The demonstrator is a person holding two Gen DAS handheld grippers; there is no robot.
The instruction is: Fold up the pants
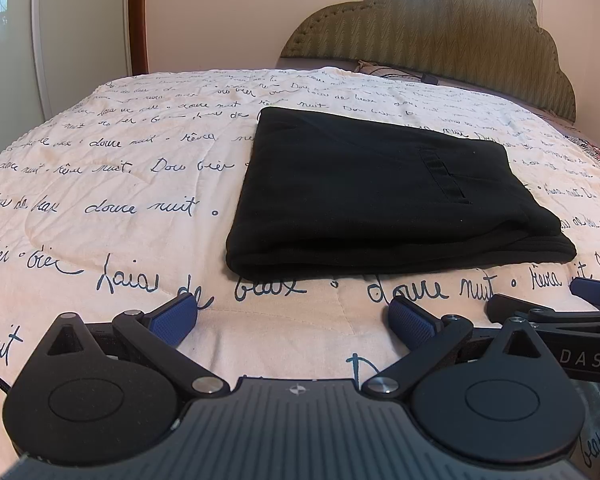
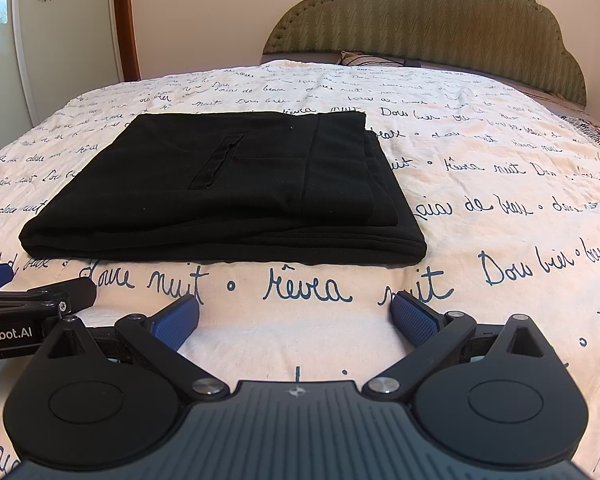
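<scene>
One pants (image 1: 384, 196) folded, two grippers' jaws apart

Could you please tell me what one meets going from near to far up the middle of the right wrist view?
Right gripper → bare quilt → folded pants → more quilt → headboard.

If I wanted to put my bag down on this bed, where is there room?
The cream quilt printed with cursive writing lies bare right of the folded black pants, also left of them and beyond, toward the green padded headboard. The near edge is crowded: the left gripper and right gripper, both open.
</scene>
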